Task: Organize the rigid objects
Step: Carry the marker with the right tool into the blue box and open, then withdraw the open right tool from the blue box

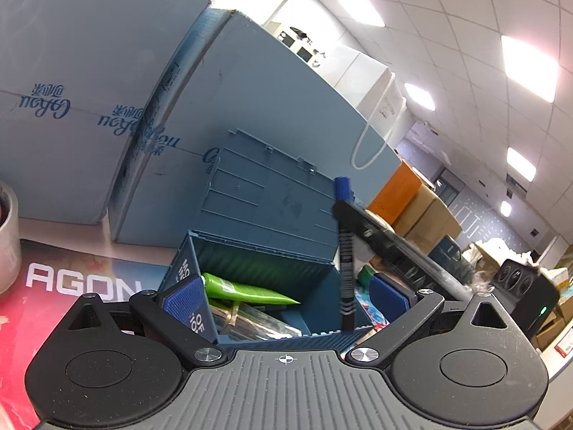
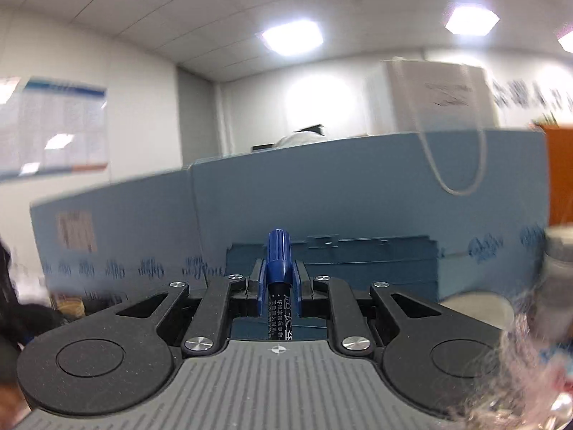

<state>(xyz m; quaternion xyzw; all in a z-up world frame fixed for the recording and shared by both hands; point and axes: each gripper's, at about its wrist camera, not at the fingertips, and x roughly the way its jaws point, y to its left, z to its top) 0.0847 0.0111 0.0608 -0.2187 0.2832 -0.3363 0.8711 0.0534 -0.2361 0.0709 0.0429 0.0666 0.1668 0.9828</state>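
A black marker with a blue cap (image 2: 278,279) stands upright, clamped between my right gripper's (image 2: 279,286) blue pads. The left wrist view shows the same marker (image 1: 345,261) held upright by the right gripper (image 1: 343,211), its lower end over the near right corner of an open blue storage box (image 1: 250,258). The box's lid (image 1: 272,193) stands open behind it. Inside lie a green tube (image 1: 247,292) and clear packaging. My left gripper (image 1: 286,297) is open, its blue pads on either side of the box's front, holding nothing.
Large light-blue cartons (image 1: 89,89) stand right behind the box. A red AGON mat (image 1: 71,283) covers the table on the left. A grey tape roll (image 1: 9,236) sits at the far left. Cardboard boxes (image 1: 422,215) and a black device (image 1: 523,286) crowd the right.
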